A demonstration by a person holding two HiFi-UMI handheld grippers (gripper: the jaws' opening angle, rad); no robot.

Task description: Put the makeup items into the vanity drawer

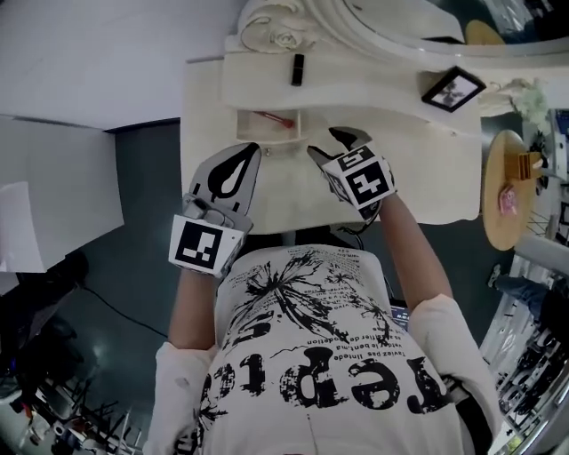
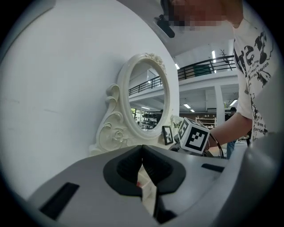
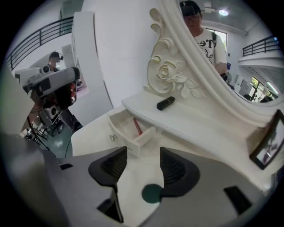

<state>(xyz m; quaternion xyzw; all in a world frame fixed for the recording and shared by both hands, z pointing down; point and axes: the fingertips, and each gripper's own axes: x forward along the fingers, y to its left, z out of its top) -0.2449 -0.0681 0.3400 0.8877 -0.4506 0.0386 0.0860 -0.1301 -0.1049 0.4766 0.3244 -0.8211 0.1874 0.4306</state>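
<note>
Your left gripper view lost the drawer almost completely. The gripper body blocked it, and only a pale sliver with a red speck showed through the gap under the tips; I couldn't tell what that was. In the head view your shirt (image 1: 311, 355) covered the near edge of the vanity (image 1: 427, 169), and the mirror (image 1: 356, 27) was cut off at the top of the frame.

The drawer (image 3: 128, 133) stood pulled out, with a thin red pencil (image 3: 137, 126) lying inside near its back. A short black tube (image 3: 165, 103) lay on the shelf above, well apart from the drawer and beside the carved mirror base.

Your left gripper (image 2: 142, 148) had its jaws pressed together at the tips, with nothing pinched. Your right gripper (image 3: 143, 155) had its jaws spread with only bare tabletop between them, just in front of the drawer.

Only the right gripper view showed the drawer's inside clearly. The head view showed both grippers side by side in front of the drawer. The left gripper view added the picture frame (image 2: 167, 135) and the mirror glass.
</note>
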